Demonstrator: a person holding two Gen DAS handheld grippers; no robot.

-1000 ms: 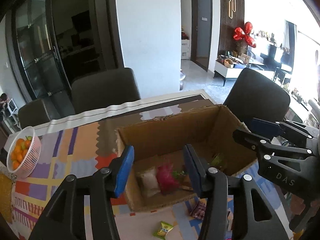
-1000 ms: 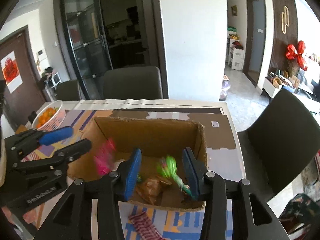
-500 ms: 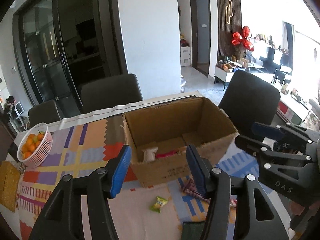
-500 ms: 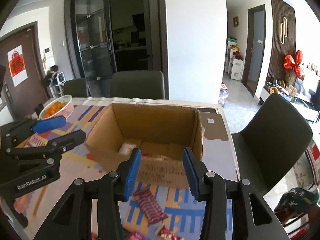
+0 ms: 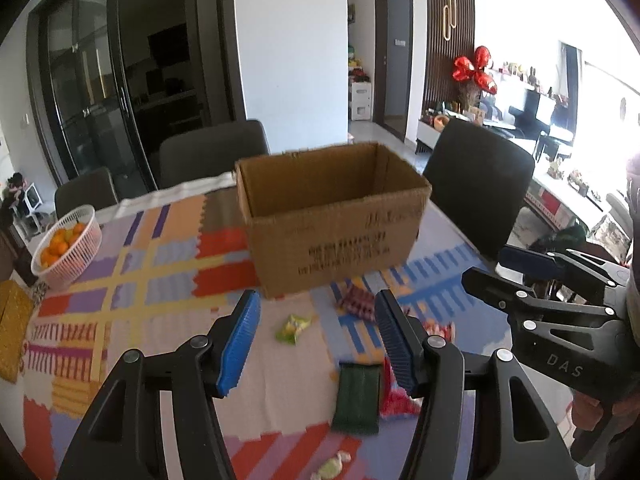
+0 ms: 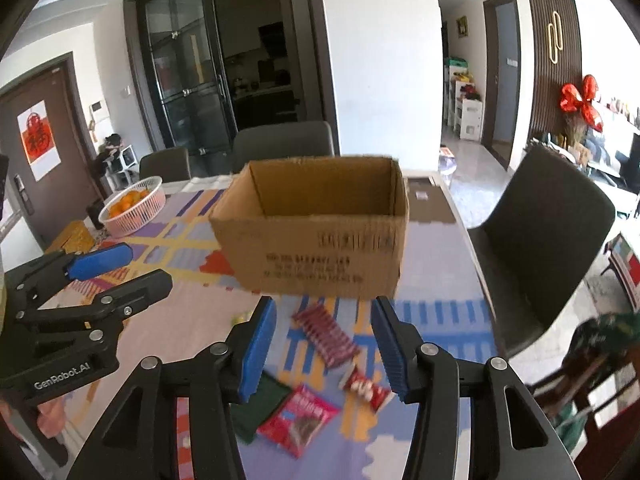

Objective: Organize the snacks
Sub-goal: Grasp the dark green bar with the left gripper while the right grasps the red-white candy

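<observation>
Left wrist view: both tools pulled back from above the cardboard box (image 5: pixel 332 216) since a second ago, now mid-frame, contents out of sight. Left gripper (image 5: pixel 316 336) spread, pinching nothing; right gripper (image 6: pixel 322 346) likewise. Probably drop finished, next pickup due. Loose snacks low in frame: yellow-green candy (image 5: pixel 294 324), dark green packet (image 5: pixel 356 396), striped red packet (image 6: pixel 326 336), red pouch (image 6: pixel 300 420). Readable: "DAS", "GenRobot.AI" on tool bodies; box print blurred.

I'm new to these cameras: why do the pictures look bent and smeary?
Left wrist view: fisheye curves the door frames, windows at right glare white, the cardboard box print is smeared. Right wrist view: same bending, dark corners, blurred red snack packet; gripper fingers stay sharp.
</observation>
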